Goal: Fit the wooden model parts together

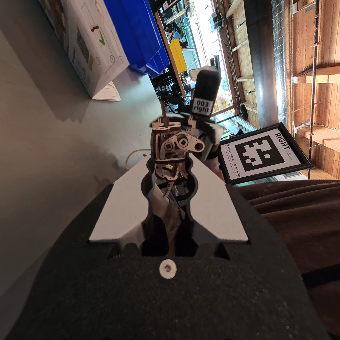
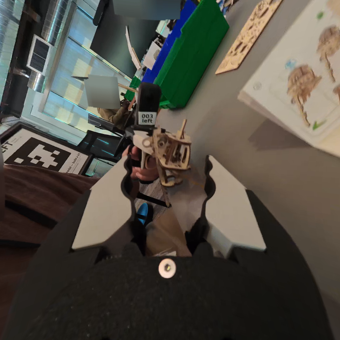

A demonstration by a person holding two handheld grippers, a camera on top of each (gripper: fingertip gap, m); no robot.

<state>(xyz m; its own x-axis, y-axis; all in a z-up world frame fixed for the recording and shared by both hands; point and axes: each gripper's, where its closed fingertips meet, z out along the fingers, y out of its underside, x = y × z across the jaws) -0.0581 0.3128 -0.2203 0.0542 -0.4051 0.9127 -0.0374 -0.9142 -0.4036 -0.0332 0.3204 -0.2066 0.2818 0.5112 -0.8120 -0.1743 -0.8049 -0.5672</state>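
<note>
- Left gripper (image 1: 170, 161): jaws nearly together, clamped on the lower part of the wooden model (image 1: 173, 145). Model is off the table (image 1: 55, 128), sticking out past the fingertips.
- Right gripper (image 2: 166, 165): jaws spread wide, nothing between them. Model (image 2: 170, 152) sits just ahead of its tips, a little toward the right finger.
- Risk: thin laser-cut struts hang below the grip. A hard pinch from the right gripper there would likely snap or bend them.
- Risk: the left grip looks narrow and low. A sideways push from the right could twist the model in the jaws, or pull it out.
- Risk: a peg (image 1: 164, 115) stands up from the model's top. Pressing off-axis could crack it or pop a fitted joint.
- Right view is blurred, so alignment on the model is hard to judge. Contact cannot be told.
- Farther off: parts sheet (image 2: 244, 36) and instruction booklet (image 2: 303, 82) on the table, bins (image 2: 193, 58) behind.
- A dropped model could land on the table edge, or fall to the floor.
</note>
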